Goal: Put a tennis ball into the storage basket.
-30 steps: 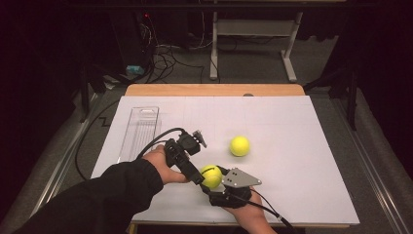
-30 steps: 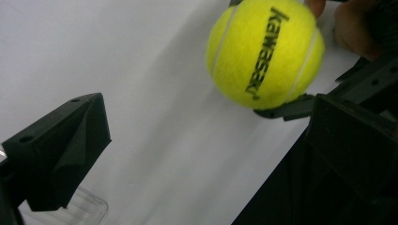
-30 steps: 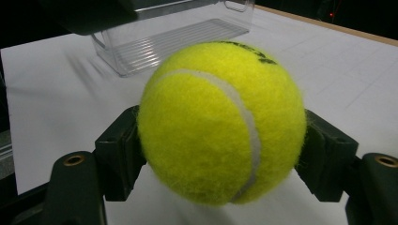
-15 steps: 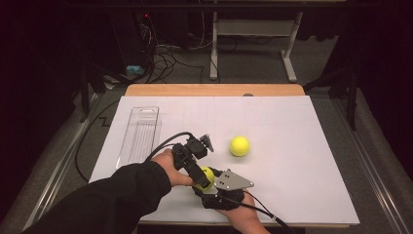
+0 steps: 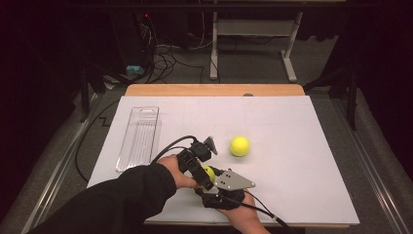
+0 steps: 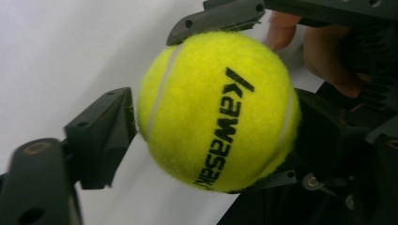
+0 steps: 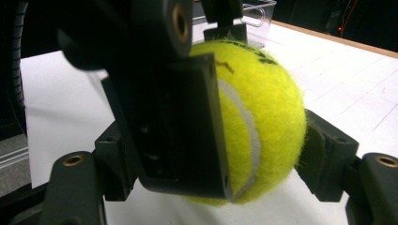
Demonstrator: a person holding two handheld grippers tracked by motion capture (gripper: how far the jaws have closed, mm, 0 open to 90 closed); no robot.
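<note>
From the high view, both hands are bunched together at the near edge of the desk (image 5: 302, 146), which is covered in white paper. The left hand-held gripper (image 5: 207, 176) and the right hand-held gripper (image 5: 210, 180) meet on one tennis ball (image 5: 209, 172), just a sliver of yellow showing between them. A second tennis ball (image 5: 239, 146) sits free on the paper, a bit farther back and to the right, apart from the hands. A clear plastic tray (image 5: 139, 139) lies along the left side, well apart from everything.

Left gripper view: the held tennis ball (image 6: 218, 110) is right up close, with black KAWASAKI lettering running down it. The left hand-held gripper (image 6: 211, 136) has one jaw pressed against the ball's left side and the other behind its right side, so it's clamped on. A jaw of the other gripper touches the top of the ball, with fingertips (image 6: 281, 30) beyond it.

Right gripper view: same ball (image 7: 263, 122), sitting between the right hand-held gripper (image 7: 211, 173) jaws, touching the right-side one; the left side is hidden by the other gripper's jaw laid across the ball's front. The tray (image 7: 256, 14) peeks in at the top.
</note>
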